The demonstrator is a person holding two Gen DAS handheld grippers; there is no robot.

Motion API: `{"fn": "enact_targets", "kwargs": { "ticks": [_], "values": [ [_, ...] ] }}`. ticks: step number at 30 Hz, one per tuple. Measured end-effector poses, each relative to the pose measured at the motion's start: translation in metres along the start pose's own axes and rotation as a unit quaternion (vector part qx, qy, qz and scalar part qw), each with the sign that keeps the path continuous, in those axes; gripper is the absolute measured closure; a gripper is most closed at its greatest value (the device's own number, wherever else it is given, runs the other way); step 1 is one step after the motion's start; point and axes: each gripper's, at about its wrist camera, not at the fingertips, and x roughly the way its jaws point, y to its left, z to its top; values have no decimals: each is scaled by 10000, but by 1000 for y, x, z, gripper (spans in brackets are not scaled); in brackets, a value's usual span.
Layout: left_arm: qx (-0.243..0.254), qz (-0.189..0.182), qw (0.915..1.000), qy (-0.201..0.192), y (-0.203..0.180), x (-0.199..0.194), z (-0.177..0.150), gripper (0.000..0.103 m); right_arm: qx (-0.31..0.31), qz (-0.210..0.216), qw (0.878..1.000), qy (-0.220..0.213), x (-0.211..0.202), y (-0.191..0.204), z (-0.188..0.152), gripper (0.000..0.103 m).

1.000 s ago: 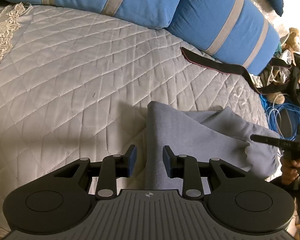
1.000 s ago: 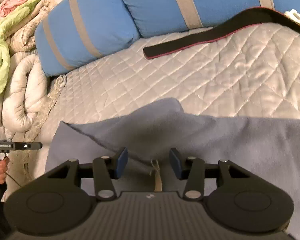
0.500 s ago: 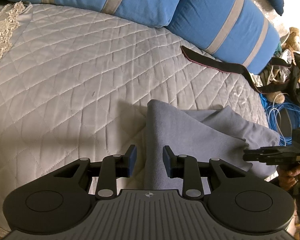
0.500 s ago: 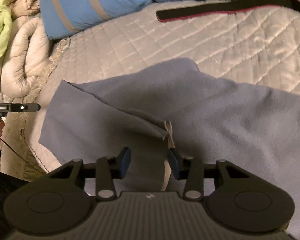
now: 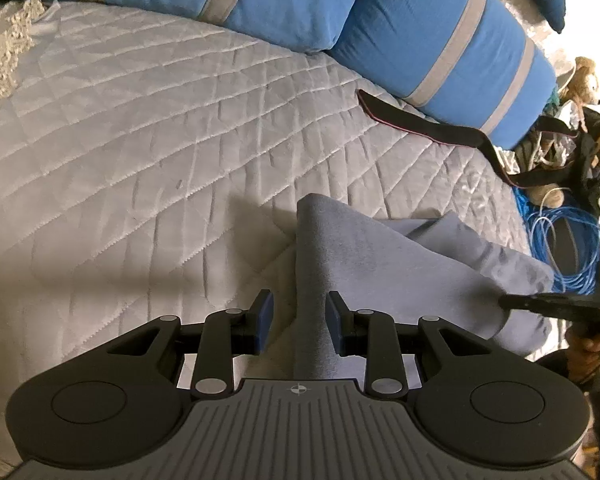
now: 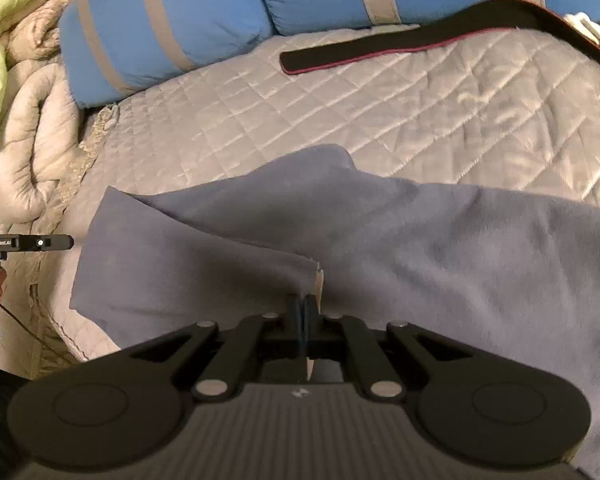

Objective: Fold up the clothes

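Between the right claw's [image 6: 303, 312] just-closed pads, only a thin garment [image 6: 440, 248] edge with tag, likely to slip when lifted; left claw [image 5: 299, 322] narrow, straddling a fold unpinched.

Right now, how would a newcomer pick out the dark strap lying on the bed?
Start at the quilted grey bedspread, then go to the blue striped pillows along its far side. The strap lies flat just before them: long, black, edged in red, apart from the blue-grey garment.
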Motion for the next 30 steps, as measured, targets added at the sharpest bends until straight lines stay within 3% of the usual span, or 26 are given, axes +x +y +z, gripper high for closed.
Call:
{"fn": "enact_targets", "kwargs": {
  "ticks": [3, 4, 7, 8, 10, 14, 16, 19, 21, 26, 27, 28, 30],
  "values": [
    [-140, -176, 9997, 25, 5, 1, 0, 75, -62, -71, 10000, 1, 7, 6, -2, 99],
    [-188, -238, 9995, 32, 7, 2, -1, 75, -82, -88, 9999, 5, 9, 8, -3, 93],
    [-226, -304, 9993, 64, 10, 9, -2, 74, -224, -200, 9995, -60, 9, 14, -4, 89],
    [-191, -289, 9994, 69, 9, 12, -2, 74, -306, -236, 9992, -93, 8, 16, -5, 85],
    [-128, -345, 9993, 90, 9, 18, -2, 72, -372, -378, 9985, -161, 6, 18, -6, 66],
    [-136, -666, 9975, 172, 11, 30, -2, 66, -330, -516, 9977, -283, 2, 18, -8, 57],
    [-84, -619, 9978, 229, 11, 38, -3, 65, -271, -580, 9973, -364, -1, 18, -10, 50],
    [-65, -667, 9973, 311, 16, 52, -4, 63, -114, -751, 9954, -589, -5, 21, -14, 47],
    [-57, -966, 9944, 417, 21, 61, -5, 63, -12, -801, 9938, -767, -6, 25, -17, 45],
    [17, -1699, 9834, 640, 30, 82, -1, 65, 251, -256, 9924, -1177, -4, 40, -23, 40],
    [-69, -1810, 9812, 673, 34, 86, 0, 67, 254, -133, 9920, -1227, -1, 43, -24, 40],
    [-175, -1893, 9793, 695, 39, 90, 1, 79, 271, -23, 9916, -1265, 3, 44, -25, 39],
    [-358, -2062, 9751, 729, 47, 96, 2, 86, 378, 140, 9909, -1281, 13, 42, -27, 39]
  ]
}}
